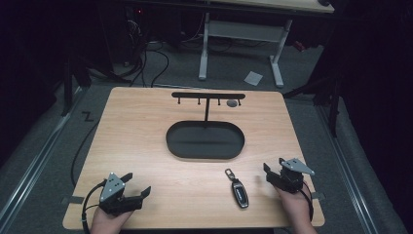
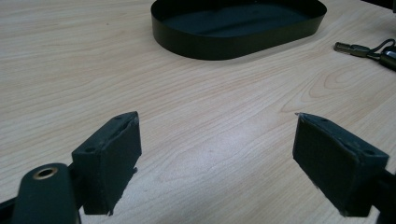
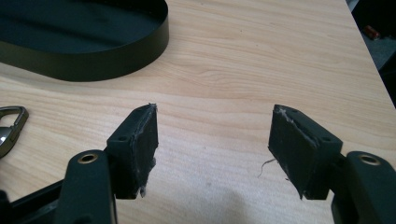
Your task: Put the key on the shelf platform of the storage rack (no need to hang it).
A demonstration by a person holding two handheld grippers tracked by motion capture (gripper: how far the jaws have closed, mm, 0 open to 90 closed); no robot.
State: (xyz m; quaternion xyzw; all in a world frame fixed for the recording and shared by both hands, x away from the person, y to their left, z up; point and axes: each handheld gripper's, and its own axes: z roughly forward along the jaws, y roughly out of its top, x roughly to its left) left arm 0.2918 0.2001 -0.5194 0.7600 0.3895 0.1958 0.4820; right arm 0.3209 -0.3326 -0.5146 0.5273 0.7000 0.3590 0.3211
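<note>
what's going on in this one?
A person sits at a wooden table with a two-jaw gripper in each hand. The left gripper and right gripper both rest near the table's near edge, jaws open and empty. A car key fob on a clip lies flat on the table beside the right gripper, untouched. Beyond it stands a black oval tray with a hook rack rising from it; something small and round shows at the rack's right end.

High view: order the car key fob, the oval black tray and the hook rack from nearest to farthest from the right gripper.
From the right gripper:
1. Car key fob, just to its left, near the table's front.
2. Oval black tray, mid-table.
3. Hook rack, at the far edge behind the tray.
</note>
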